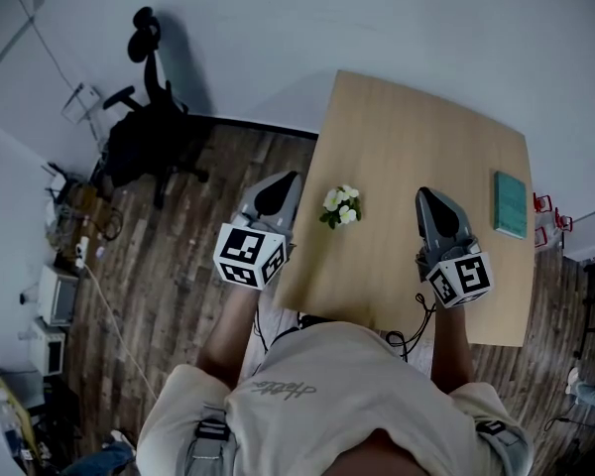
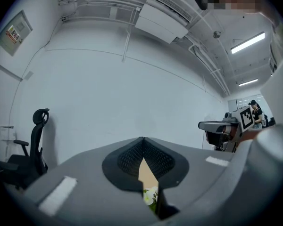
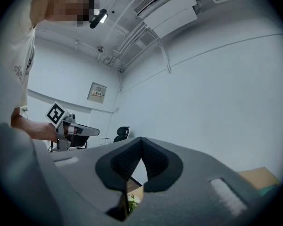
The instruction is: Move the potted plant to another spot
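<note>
— Where's the plant (image 1: 341, 206)?
— On the worktop (image 1: 416, 127), near its 9 o'clock edge, between the grippers, touching neither.
— Jaws?
— Left gripper (image 1: 290, 178) and right gripper (image 1: 424, 194): both clenched, empty.
— Any writing?
— The shirt print (image 1: 278, 390) and wall notice (image 2: 14, 32) are too small to read. A book (image 1: 511, 203) lies at 3 o'clock.

Left gripper (image 2: 143, 144), grey plastic with black ribbed pads (image 2: 127, 159): jaws closed tip to tip, nothing gripped. Through the slit below the tips show a light wooden tabletop (image 2: 145, 169) and a white-flowered, green-leaved plant (image 2: 150, 197). At left, a black office chair (image 2: 32, 145) stands by the white wall (image 2: 108, 93). At right is the right gripper (image 2: 203, 125) with its marker cube (image 2: 245, 117).
</note>
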